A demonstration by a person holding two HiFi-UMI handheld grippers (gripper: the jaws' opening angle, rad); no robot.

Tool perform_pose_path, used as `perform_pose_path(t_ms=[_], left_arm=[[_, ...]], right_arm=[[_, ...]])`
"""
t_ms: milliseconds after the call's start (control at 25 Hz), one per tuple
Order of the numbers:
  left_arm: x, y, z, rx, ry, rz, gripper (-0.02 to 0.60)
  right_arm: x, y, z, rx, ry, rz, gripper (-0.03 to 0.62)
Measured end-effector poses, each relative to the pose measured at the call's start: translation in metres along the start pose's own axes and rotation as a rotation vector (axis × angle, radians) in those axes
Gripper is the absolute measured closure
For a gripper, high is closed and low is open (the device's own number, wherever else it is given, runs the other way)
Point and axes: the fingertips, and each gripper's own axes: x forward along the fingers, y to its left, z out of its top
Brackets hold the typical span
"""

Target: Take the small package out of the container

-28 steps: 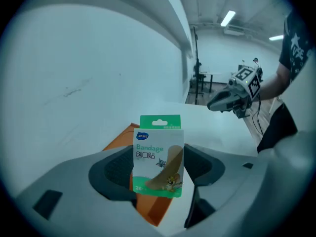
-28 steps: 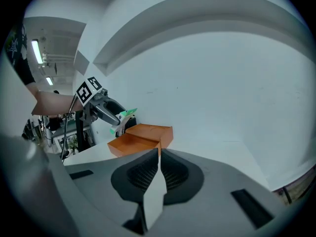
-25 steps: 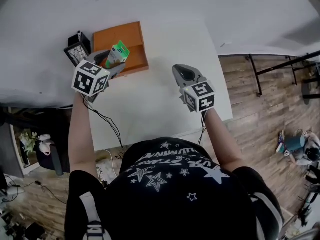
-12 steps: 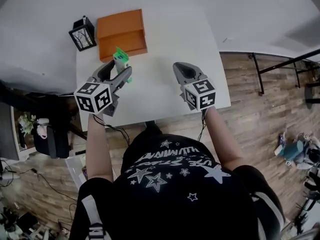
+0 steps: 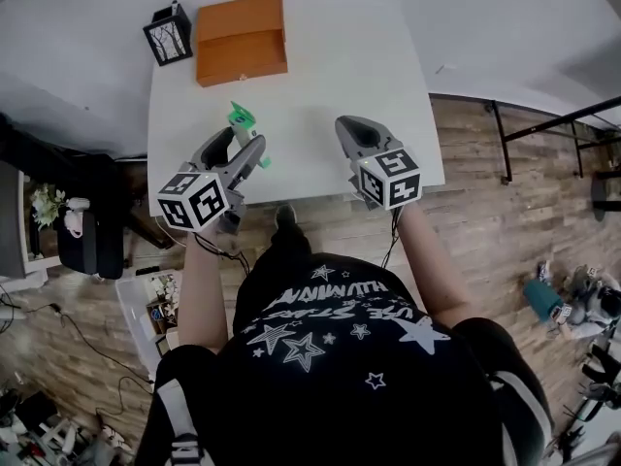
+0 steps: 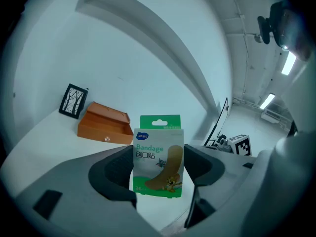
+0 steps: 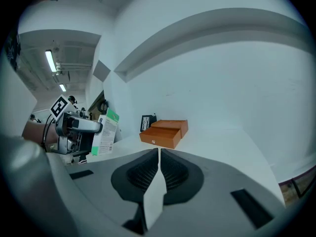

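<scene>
1. The left gripper [image 5: 243, 146] pinches the small package [image 6: 158, 154] between its two fingers [image 6: 114, 173]; one pad presses against each side edge of the box.
2. In the left gripper view the package stands upright and faces the camera. It is a white and green box marked "Bandage", with a plaster strip and a cartoon figure printed on it.
3. Its lower half sits between the pads, and its bottom edge hangs in the gap between the jaws. The green hang tab and the top of the box rise clear above the fingertips.
4. From the head view the package is held off the white table [image 5: 320, 76], above the near left part of it and in front of the person.
5. The orange container [image 5: 241, 39] rests at the far edge of the table, well apart from the package. A small black picture frame [image 5: 167, 33] stands just beside it on its left.
6. The right gripper [image 5: 361, 139] hangs over the near edge of the table, to the right of the left one. Its jaws are pressed together with nothing between them.
</scene>
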Motion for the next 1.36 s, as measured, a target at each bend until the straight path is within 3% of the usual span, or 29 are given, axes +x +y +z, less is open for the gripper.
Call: perform_pose_path(t_ms=[800,1360], left_arm=[[-0.078,-0.087,-0.099,0.0,0.0,0.059,0.236],[-0.119,-0.123,-0.131,-0.016,-0.019,0.078,0.236]], right_arm=[[-0.125,0.045,-0.071,0.036,0.008,-0.011,0.548],[-0.177,0.071,-0.096,0.041,0.009,-0.012,0.548]])
